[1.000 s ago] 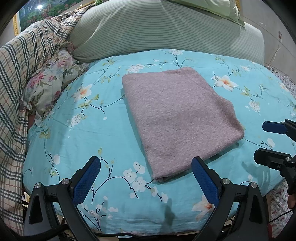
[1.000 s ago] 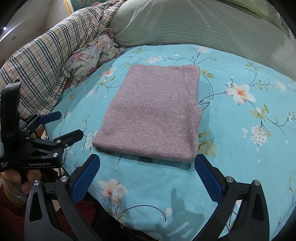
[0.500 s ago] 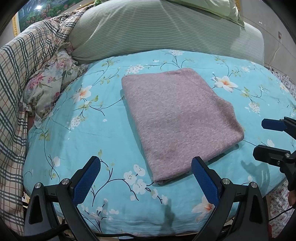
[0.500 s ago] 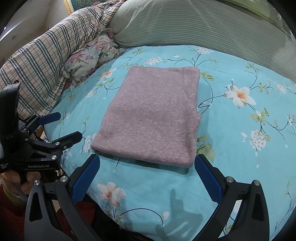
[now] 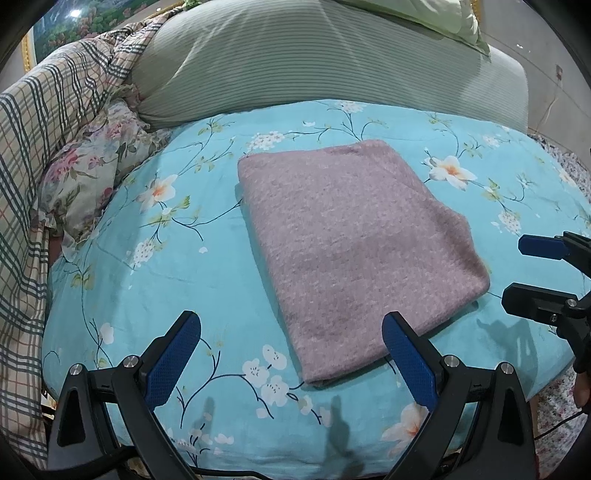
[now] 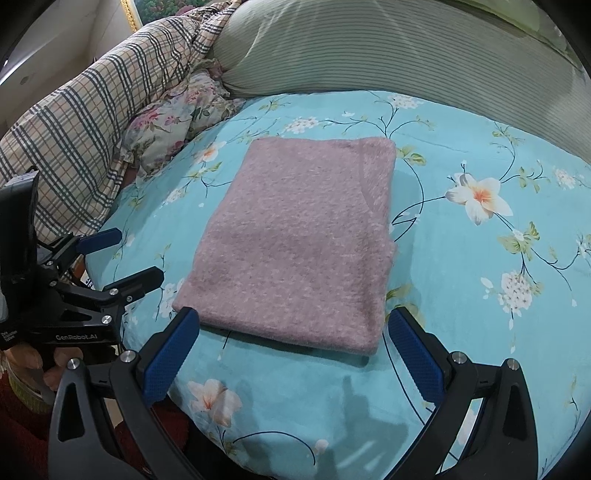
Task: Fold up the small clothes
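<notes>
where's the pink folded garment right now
The pink folded garment lies flat mid-frame in both wrist views on the floral turquoise bedspread, just ahead of the open right gripper, the striped green pillow behind it.

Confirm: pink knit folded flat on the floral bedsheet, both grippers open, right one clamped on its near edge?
Not clamped. In the right wrist view the right gripper is open, its fingers straddling the pink knit without gripping it. It does lie folded on the floral bedsheet, left gripper open.

The right tool (image 5: 517, 271) is running off the right edge of the left wrist view, its body out of sight. The framed picture (image 5: 55, 33) is being cropped at the top left corner. The folded garment (image 6: 299, 243) is hiding its inner layers.
</notes>
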{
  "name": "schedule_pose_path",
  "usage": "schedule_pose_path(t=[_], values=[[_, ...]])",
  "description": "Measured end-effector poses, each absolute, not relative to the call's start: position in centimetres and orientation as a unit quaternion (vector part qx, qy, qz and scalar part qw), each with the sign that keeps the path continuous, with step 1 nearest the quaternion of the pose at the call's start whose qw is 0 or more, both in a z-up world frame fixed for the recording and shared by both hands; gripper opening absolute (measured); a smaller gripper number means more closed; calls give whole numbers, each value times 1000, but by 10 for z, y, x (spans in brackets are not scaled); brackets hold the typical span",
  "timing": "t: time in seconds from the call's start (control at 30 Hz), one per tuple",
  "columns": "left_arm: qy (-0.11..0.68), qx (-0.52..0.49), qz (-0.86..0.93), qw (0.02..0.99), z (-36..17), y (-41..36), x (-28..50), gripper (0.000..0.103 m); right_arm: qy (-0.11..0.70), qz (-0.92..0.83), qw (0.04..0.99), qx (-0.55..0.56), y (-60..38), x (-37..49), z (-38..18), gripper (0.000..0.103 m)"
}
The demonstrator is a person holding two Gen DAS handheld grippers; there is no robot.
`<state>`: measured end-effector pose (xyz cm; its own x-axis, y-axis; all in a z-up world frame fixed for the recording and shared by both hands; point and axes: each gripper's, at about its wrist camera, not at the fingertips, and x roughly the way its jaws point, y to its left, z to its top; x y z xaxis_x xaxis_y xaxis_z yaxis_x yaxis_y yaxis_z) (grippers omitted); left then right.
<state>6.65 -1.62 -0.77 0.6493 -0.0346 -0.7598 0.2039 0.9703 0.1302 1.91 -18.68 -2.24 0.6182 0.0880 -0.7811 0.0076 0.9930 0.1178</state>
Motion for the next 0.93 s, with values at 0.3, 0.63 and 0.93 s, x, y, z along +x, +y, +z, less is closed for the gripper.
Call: schedule_pose_path(t=[0.3,0.63,0.93], values=[[417,101,-60,901,-8,-14,81,99,442,17,895,60,-197,33,-27,102],[425,98,-54,898,-12,-11,92,99,447,18,892,66,-204,44,-31,102],[431,91,-56,896,-18,-10,97,100,452,18,888,80,-209,52,-41,102]])
